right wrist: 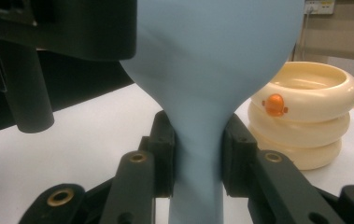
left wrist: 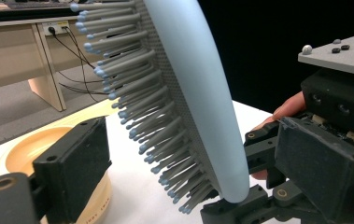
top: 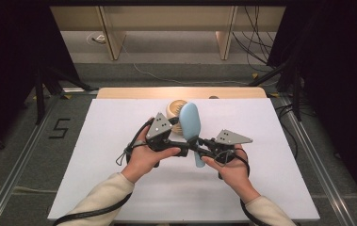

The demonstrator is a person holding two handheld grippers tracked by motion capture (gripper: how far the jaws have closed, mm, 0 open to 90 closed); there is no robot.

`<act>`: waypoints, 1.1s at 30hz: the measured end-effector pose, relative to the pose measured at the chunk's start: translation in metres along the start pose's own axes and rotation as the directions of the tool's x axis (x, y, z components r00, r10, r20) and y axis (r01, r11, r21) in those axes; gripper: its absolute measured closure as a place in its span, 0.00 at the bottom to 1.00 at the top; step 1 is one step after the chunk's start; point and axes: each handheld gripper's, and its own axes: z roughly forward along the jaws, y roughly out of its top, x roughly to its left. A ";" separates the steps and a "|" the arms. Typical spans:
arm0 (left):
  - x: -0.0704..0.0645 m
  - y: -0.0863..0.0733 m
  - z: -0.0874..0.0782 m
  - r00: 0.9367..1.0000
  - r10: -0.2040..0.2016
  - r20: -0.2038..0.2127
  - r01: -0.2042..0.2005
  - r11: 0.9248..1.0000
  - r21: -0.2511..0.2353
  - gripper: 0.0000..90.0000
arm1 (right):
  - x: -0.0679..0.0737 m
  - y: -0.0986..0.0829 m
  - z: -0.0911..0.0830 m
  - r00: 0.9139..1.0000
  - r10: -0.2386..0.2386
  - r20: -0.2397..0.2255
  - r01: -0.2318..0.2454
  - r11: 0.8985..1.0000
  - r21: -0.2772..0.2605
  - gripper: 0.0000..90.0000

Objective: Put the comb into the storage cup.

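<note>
- Dark curtains flank our workspace, pale wooden desks with trailing cables stand behind it, and a white table (top: 119, 188) carries the things; a black "5" (top: 59, 128) is marked on the grey floor at the left.
- We hold a light-blue plastic hairbrush (top: 190, 123) lifted off the table, near its middle, with the oval head tilted up and away from us.
- Our right tool (right wrist: 197, 163) is clamped on the brush's narrow neck, both black pads pressed against it.
- Our left tool (left wrist: 160, 154) stands wide, one jaw on the bristle side and the other behind the smooth back, neither touching the brush as far as we can see.
- A cream ribbed round bowl (right wrist: 300, 116) with a small orange knob sits on the table just behind the brush.
- We judge the grip risky: the neck is smooth and tapered, so the head could pivot or slide through the pads.
- If the left tool closes on the bristles, they may bend and give no firm hold.
- Faint lettering on the bowl's side is too blurred for us to read.
</note>
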 end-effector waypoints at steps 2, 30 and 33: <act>0.000 0.000 0.000 1.000 -0.006 -0.001 0.006 1.000 -0.003 0.12 | 0.000 0.000 0.000 1.000 0.000 -0.001 0.000 1.000 -0.001 0.78; -0.003 -0.001 0.006 0.997 -0.070 -0.015 0.070 0.997 -0.016 0.27 | 0.001 -0.001 0.002 1.000 -0.005 0.003 0.005 1.000 0.003 0.78; -0.003 -0.001 0.006 0.997 -0.072 -0.017 0.071 0.997 -0.018 0.29 | 0.002 -0.001 0.002 1.000 -0.006 0.003 0.006 1.000 0.004 0.78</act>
